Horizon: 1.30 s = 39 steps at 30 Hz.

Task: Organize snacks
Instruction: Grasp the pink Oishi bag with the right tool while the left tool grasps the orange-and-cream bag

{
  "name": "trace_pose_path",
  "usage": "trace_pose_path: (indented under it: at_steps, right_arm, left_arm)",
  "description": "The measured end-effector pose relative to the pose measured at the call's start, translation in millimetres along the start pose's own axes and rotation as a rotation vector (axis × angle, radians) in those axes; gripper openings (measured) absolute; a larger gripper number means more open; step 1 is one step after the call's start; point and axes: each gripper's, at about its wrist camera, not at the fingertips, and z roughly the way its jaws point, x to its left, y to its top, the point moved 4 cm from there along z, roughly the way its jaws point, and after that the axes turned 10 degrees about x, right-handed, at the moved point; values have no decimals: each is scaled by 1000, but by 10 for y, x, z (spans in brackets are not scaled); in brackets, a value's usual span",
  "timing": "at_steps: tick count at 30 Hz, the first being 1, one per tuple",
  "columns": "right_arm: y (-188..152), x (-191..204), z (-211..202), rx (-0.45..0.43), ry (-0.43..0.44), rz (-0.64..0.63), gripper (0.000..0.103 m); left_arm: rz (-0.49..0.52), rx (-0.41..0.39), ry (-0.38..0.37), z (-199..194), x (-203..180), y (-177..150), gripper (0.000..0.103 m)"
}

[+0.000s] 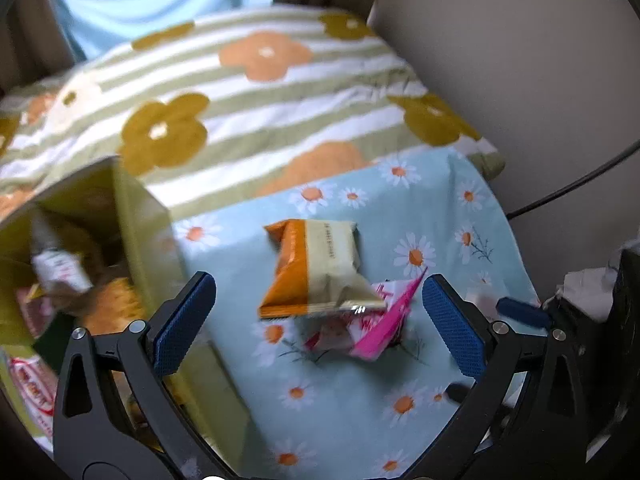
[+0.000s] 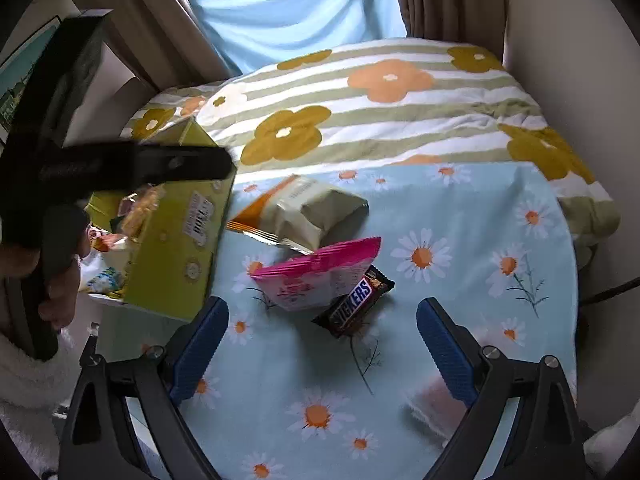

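Both the left tongs (image 1: 318, 318) and right tongs (image 2: 322, 346) gape wide and empty over three snacks overlapping on the table (image 2: 460, 360) beside the box (image 2: 176, 240); gripping the orange packet (image 1: 316, 268) risks dragging the pink packet (image 2: 316, 276).

Both wrist views downward, near, sharing daisy cloth (image 1: 340, 400).
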Motion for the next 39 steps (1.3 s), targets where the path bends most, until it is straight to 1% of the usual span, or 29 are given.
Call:
trace_pose_path:
  at_steps: [2,4,6,7,8,13,15,17,18,19,21,23,25,28,31,34,39]
  right_arm:
    - [15,-46,122,23,8,-5,94]
    - [37,-80,245,47,36,-21,94]
    - [55,-106,362,71,58,-43,94]
    - [58,-112,405,79,66,-53,94]
    - [62,-111,443,83,71,-67,94]
    - [36,-34,592,94,93,-146,94]
    - [24,-11,643,95,104,-159,94]
    - [30,17,709,101,98,-167,94]
    - [40,24,730,102,94,-171,94]
    - [47,33,747,100,91,-174,94]
    - [76,55,779,92,80,-186,94]
    - [98,84,809,82,58,-206,94]
    - [117,96,836,77,51,-212,94]
    - [171,96,882,75,57,-205,94]
    - [193,96,891,71,57,-207,94]
    - [180,103,906,71,58,-213,94]
    - [202,117,981,79,54,-224,94]
  left_arm:
    - [-17,56,18,226,-12,94,102]
    - [-31,92,37,407,-3,144,102]
    - [-44,142,51,619,6,173,99]
    - [-49,160,54,693,15,187,96]
    - [-57,181,51,797,17,195,95]
    - [-74,251,51,1091,42,207,92]
    - [-62,271,50,1188,25,202,89]
    - [-54,289,50,1266,26,190,80]
    - [-53,298,47,1302,31,185,79]
    - [-53,300,47,1318,36,189,79]
    - [-47,300,50,1330,45,192,67]
    - [-47,293,45,1324,64,197,63]
    - [-41,291,40,1319,73,200,61]
    - [-38,283,52,1283,100,198,60]
    - [-45,260,49,1199,142,213,60]
    - [-47,227,63,1070,177,245,60]
    - [-56,207,80,966,232,253,60]
